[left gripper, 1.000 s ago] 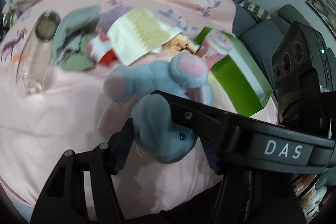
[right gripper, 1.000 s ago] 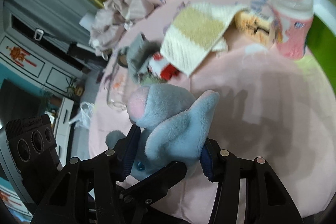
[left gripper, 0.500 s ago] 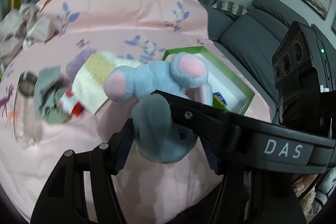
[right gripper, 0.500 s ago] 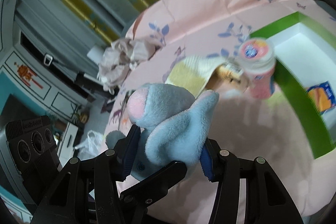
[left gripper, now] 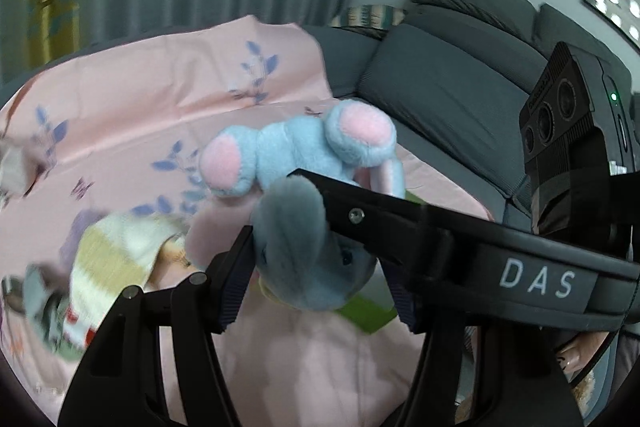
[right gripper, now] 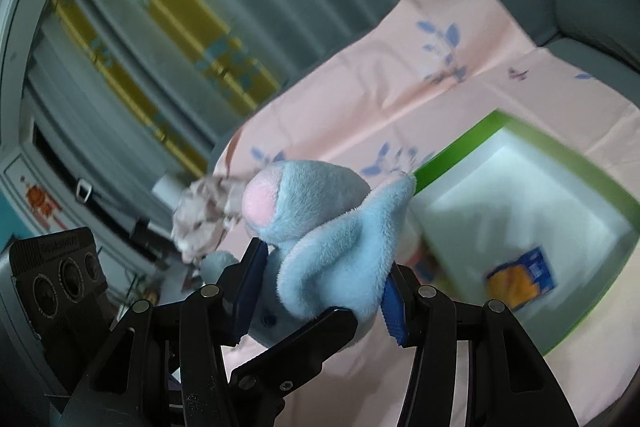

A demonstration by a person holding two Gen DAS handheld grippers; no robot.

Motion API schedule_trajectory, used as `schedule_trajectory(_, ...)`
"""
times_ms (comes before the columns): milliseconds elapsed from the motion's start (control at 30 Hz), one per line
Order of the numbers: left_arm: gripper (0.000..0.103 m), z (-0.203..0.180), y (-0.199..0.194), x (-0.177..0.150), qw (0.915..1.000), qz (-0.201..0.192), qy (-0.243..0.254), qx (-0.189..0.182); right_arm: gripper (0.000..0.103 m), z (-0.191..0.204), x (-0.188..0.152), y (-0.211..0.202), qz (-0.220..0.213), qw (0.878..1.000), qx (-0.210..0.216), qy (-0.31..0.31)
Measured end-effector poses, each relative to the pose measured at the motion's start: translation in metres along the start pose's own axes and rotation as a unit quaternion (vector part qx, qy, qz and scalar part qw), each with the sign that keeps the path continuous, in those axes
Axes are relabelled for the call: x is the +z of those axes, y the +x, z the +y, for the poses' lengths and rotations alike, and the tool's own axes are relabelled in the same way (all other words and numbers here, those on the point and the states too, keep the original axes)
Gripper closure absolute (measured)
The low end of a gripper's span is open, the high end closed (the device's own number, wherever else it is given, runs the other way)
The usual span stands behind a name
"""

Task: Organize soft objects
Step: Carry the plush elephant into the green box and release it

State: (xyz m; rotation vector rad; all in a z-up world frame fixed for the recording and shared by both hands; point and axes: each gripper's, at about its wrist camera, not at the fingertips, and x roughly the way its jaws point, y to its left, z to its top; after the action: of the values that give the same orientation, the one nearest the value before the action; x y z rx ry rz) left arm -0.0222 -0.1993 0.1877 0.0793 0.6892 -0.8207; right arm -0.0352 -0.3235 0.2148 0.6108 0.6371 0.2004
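A blue plush elephant [left gripper: 304, 227] with pink ears is held in the air above the pink cloth. My left gripper [left gripper: 316, 283] is shut on its head, and one arm of the right gripper crosses in front of it. In the right wrist view my right gripper [right gripper: 320, 287] is shut on the same plush elephant [right gripper: 332, 223], pads pressed into its body. The green box [right gripper: 532, 223] with a white inside lies to the right of the toy there. Only a green corner [left gripper: 368, 311] of it shows under the toy in the left wrist view.
A yellow-and-white striped towel [left gripper: 120, 259] and small clutter lie at the left on the pink cloth [left gripper: 140, 131]. An orange-and-blue packet [right gripper: 520, 277] lies inside the box. A crumpled beige cloth [right gripper: 204, 219] sits at the far edge. A grey sofa [left gripper: 448, 99] stands behind the table.
Both grippers have risen with the elephant and swung toward the green box. The towel and the clutter have slid left and down in view. The sofa and curtains now fill the upper frame.
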Motion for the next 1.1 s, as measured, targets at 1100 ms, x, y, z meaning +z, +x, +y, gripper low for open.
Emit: schedule_trajectory(1100,0.043,-0.052,0.173,-0.007,0.9855,0.147,0.023,-0.081,0.055,-0.171,-0.001,0.002,-0.01,0.969,-0.147,0.198)
